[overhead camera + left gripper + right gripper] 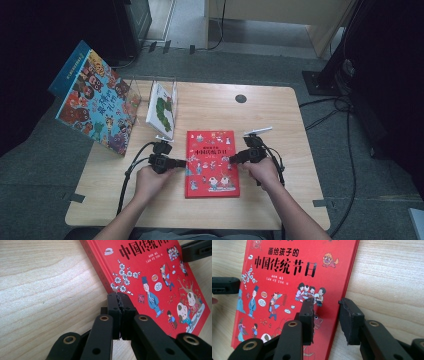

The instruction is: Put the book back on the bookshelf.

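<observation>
High view: red book (212,163) lies flat at centre of the wooden table (280,115); grey carpet beyond. Left gripper view: left gripper (120,302) pressed together at the book's edge. Right gripper view: right gripper (325,305) spread, straddling the opposite edge. Step likely grasping; next, the right closes.

Red book (212,163) with black title characters, white blossoms and small multicoloured cartoon figures; pale wood-grain table (280,120); black left gripper (186,162) and black right gripper (231,159), brass-coloured rivets on their arms; large book (96,102) with blue border and dense multicoloured figures; white book (162,108) bearing a green motif
</observation>
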`<control>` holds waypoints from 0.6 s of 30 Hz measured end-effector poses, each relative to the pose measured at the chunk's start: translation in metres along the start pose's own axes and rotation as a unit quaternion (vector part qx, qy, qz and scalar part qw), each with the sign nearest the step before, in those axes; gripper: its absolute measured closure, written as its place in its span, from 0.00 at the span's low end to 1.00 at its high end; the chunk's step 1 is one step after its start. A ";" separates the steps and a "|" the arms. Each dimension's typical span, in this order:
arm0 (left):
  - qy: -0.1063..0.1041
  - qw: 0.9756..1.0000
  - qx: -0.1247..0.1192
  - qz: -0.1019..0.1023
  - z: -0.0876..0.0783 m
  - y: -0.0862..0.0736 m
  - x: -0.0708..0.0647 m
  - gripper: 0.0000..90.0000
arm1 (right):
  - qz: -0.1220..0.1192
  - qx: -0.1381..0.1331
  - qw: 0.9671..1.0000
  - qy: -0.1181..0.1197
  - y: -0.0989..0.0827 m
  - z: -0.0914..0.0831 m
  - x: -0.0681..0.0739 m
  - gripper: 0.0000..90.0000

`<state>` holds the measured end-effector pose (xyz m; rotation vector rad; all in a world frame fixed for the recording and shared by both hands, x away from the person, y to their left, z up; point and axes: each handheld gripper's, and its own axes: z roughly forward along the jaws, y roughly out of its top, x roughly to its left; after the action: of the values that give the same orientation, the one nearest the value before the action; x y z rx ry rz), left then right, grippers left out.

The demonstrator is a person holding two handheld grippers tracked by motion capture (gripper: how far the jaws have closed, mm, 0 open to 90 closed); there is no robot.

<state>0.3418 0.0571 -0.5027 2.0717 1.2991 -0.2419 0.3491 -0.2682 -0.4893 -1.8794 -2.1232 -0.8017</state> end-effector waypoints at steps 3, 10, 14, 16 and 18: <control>-0.001 1.000 0.002 -0.004 0.000 0.000 0.001 0.99 | 0.003 0.003 1.000 0.004 0.002 -0.004 0.002 0.73; 0.011 1.000 0.007 0.006 0.001 0.000 -0.001 1.00 | -0.003 -0.002 1.000 0.012 0.007 -0.019 0.010 0.73; 0.008 1.000 0.010 -0.001 0.001 0.000 0.000 1.00 | 0.000 -0.015 0.999 0.045 0.012 -0.029 0.016 0.77; 0.008 1.000 0.009 -0.003 0.001 0.000 0.000 1.00 | -0.016 -0.010 0.999 0.033 0.015 -0.031 0.022 0.77; 0.008 1.000 0.009 -0.003 0.001 0.000 -0.001 1.00 | -0.021 -0.006 0.999 0.028 0.018 -0.031 0.025 0.77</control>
<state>0.3418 0.0558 -0.5032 2.0886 1.3174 -0.2403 0.3559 -0.2615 -0.4466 -1.8029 -2.1358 -0.8671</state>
